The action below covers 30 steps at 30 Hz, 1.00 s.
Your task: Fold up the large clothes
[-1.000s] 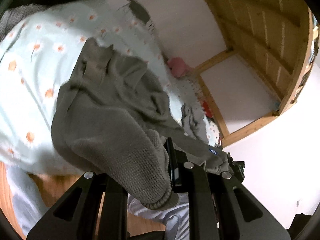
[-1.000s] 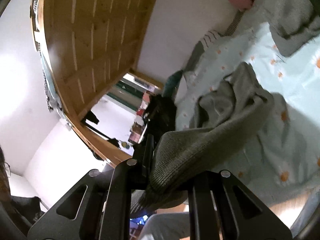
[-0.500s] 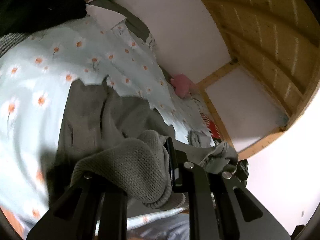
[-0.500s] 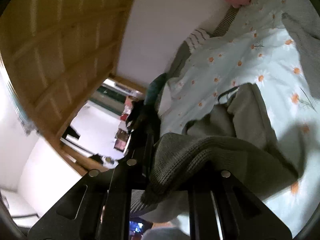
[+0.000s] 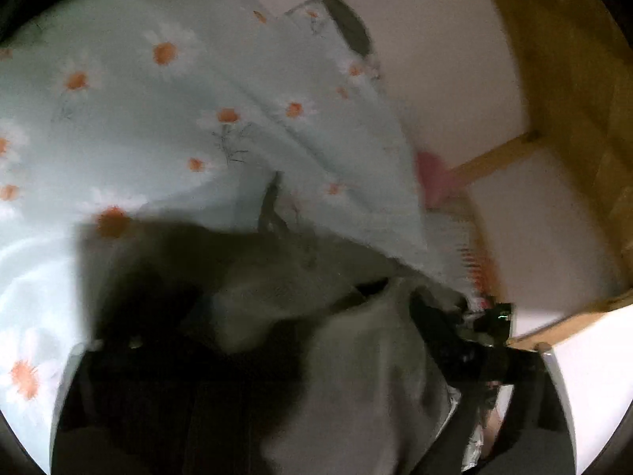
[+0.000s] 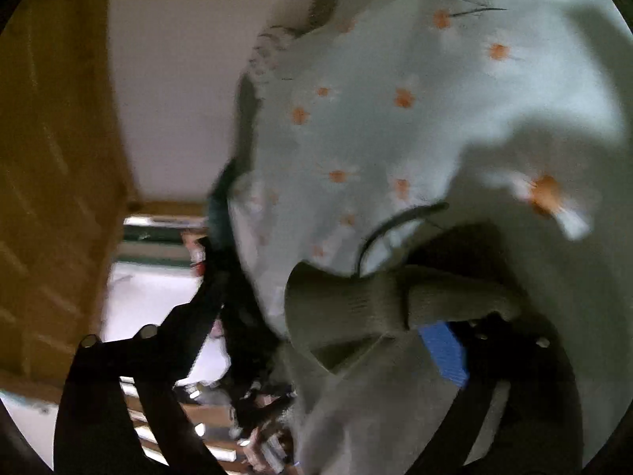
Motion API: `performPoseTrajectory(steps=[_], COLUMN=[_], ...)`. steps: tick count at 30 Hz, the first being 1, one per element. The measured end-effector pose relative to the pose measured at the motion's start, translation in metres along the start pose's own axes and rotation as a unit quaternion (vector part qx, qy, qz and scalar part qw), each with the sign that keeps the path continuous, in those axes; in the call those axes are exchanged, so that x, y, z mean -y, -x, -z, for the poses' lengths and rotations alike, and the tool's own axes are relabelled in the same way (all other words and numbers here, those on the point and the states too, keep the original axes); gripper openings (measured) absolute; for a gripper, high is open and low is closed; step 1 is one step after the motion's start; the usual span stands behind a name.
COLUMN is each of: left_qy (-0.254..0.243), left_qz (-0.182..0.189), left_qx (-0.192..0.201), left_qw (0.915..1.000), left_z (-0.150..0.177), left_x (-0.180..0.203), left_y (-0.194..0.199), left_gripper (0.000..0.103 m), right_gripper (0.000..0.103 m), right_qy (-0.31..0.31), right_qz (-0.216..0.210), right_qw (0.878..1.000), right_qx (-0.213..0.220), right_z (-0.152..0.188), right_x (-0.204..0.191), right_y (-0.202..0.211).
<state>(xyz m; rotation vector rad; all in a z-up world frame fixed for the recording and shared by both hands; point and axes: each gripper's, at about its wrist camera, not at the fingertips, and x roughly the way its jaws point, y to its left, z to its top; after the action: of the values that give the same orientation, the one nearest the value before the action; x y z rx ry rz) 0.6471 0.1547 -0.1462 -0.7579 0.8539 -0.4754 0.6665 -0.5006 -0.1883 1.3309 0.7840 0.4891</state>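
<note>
Left gripper (image 5: 300, 356): jaws spread wide, having just been opening; the grey knit sweater (image 5: 356, 376) lies between and over the fingers, draped rather than pinched, its ribbed edge nearest the camera. Right gripper (image 6: 316, 340): likewise spread, jaws just opened, with a rolled knit fold of the same sweater lying loose across the gap and no pad seen pressing on it. Both views are blurred, so light contact with the cloth cannot be ruled out. From each gripper the bulk of the garment lies directly ahead and slightly below, resting on the bed (image 5: 166, 126) with the daisy-print cover; a dark hanger loop (image 6: 395, 225) marks the far, neck end in the right view. The long axis of the garment appears to run away from the grippers toward the far side of the bed, with the near hem stretched between the two hands; neither hand is clearly the nearer. Judgement: the fold has been laid down and let go. The next grasp will depend on finding that near edge square to both grippers, beneath them rather than ahead.
</note>
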Motion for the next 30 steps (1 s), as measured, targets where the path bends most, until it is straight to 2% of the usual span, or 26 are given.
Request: performPoseTrajectory(steps=[1, 2, 4, 6, 8, 9, 10, 11, 12, 13, 14, 15, 16, 17, 18, 19, 21, 22, 23, 24, 25, 26, 27, 28, 29, 30], left_qy=[-0.005, -0.01, -0.019, -0.046, -0.084, -0.124, -0.155, -0.186, -0.214, -0.222, -0.212, -0.189, -0.168, -0.159, -0.159, -0.164, -0.185, -0.19, -0.194, -0.197, -0.193, -0.186, -0.183, -0.18, -0.178, -0.174], left_qz=[-0.001, 0.013, 0.028, 0.002, -0.042, -0.091, -0.136, -0.185, -0.238, -0.27, -0.287, -0.282, -0.275, -0.263, -0.258, -0.256, -0.228, -0.224, -0.216, -0.214, -0.208, -0.196, -0.187, -0.181, -0.177, -0.169], left_qx=[0.022, 0.058, 0.103, 0.119, 0.085, 0.056, 0.043, 0.03, 0.008, -0.017, -0.068, -0.107, -0.12, -0.104, -0.102, -0.1, -0.093, -0.092, -0.09, -0.08, -0.065, -0.052, -0.042, -0.034, -0.029, -0.023], left_qw=[0.9997, 0.9982, 0.9941, 0.9918, 0.992, 0.9865, 0.9774, 0.9645, 0.9474, 0.9368, 0.9316, 0.9346, 0.939, 0.946, 0.9476, 0.9475, 0.9513, 0.9515, 0.9528, 0.9534, 0.9567, 0.9614, 0.9643, 0.9663, 0.9676, 0.9699], left_z=[-0.002, -0.006, -0.012, -0.019, -0.018, -0.012, -0.007, -0.002, 0.006, 0.01, 0.014, 0.017, 0.018, 0.018, 0.017, 0.018, 0.018, 0.019, 0.018, 0.015, 0.01, 0.007, 0.006, 0.005, 0.003, 0.002], left_x=[-0.003, -0.003, 0.003, 0.021, 0.037, 0.047, 0.051, 0.053, 0.049, 0.041, 0.026, 0.012, 0.003, -0.002, -0.002, -0.001, 0.008, 0.011, 0.014, 0.018, 0.019, 0.021, 0.019, 0.022, 0.022, 0.024], left_y=[0.006, 0.02, 0.043, 0.062, 0.054, 0.041, 0.028, 0.013, -0.008, -0.024, -0.049, -0.065, -0.07, -0.069, -0.068, -0.066, -0.061, -0.059, -0.057, -0.052, -0.044, -0.037, -0.032, -0.027, -0.024, -0.018], left_gripper=[0.097, 0.097, 0.097, 0.097, 0.097, 0.097, 0.097, 0.097, 0.097, 0.097, 0.097, 0.097, 0.098, 0.098, 0.097, 0.091, 0.069, 0.055, 0.048, 0.035, 0.03, 0.029, 0.027, 0.026, 0.025, 0.025], right_gripper=[0.1, 0.1, 0.1, 0.1, 0.1, 0.1, 0.1, 0.1, 0.1, 0.1, 0.1, 0.1, 0.1, 0.1, 0.1, 0.1, 0.1, 0.1, 0.1, 0.099, 0.099, 0.094, 0.07, 0.056, 0.018, 0.012], right_qy=[0.006, 0.035, 0.112, 0.168, 0.206, 0.2, 0.175, 0.159, 0.139, 0.117, 0.104, 0.11, 0.126, 0.173, 0.205, 0.249, 0.37, 0.439, 0.471, 0.493, 0.503, 0.506, 0.503, 0.49, 0.464, 0.457], right_qz=[-0.009, 0.001, 0.013, 0.043, 0.042, 0.036, 0.037, 0.038, 0.038, 0.043, 0.059, 0.069, 0.08, 0.131, 0.169, 0.213, 0.286, 0.31, 0.328, 0.347, 0.354, 0.35, 0.341, 0.334, 0.34, 0.334], right_qw=[1.0, 0.999, 0.993, 0.983, 0.975, 0.976, 0.981, 0.983, 0.986, 0.988, 0.988, 0.988, 0.985, 0.973, 0.962, 0.944, 0.884, 0.843, 0.819, 0.796, 0.785, 0.784, 0.789, 0.798, 0.81, 0.817], right_qx=[-0.008, -0.02, -0.043, -0.057, -0.07, -0.075, -0.078, -0.083, -0.089, -0.096, -0.096, -0.088, -0.085, -0.073, -0.064, -0.048, -0.012, -0.014, -0.027, -0.049, -0.07, -0.083, -0.096, -0.109, -0.111, -0.108], right_z=[-0.002, -0.002, 0.005, 0.011, 0.017, 0.014, 0.008, 0.004, -0.002, -0.006, -0.01, -0.012, -0.011, -0.011, -0.009, -0.006, 0.009, 0.023, 0.032, 0.04, 0.047, 0.05, 0.053, 0.052, 0.049, 0.046], right_x=[-0.002, -0.01, -0.033, -0.053, -0.068, -0.069, -0.067, -0.063, -0.058, -0.052, -0.048, -0.047, -0.05, -0.056, -0.06, -0.066, -0.079, -0.082, -0.08, -0.075, -0.067, -0.063, -0.058, -0.051, -0.046, -0.047], right_y=[0.002, 0.004, 0.009, 0.013, 0.019, 0.019, 0.018, 0.016, 0.015, 0.014, 0.015, 0.018, 0.02, 0.026, 0.029, 0.033, 0.036, 0.028, 0.018, 0.003, -0.014, -0.027, -0.04, -0.052, -0.064, -0.069])
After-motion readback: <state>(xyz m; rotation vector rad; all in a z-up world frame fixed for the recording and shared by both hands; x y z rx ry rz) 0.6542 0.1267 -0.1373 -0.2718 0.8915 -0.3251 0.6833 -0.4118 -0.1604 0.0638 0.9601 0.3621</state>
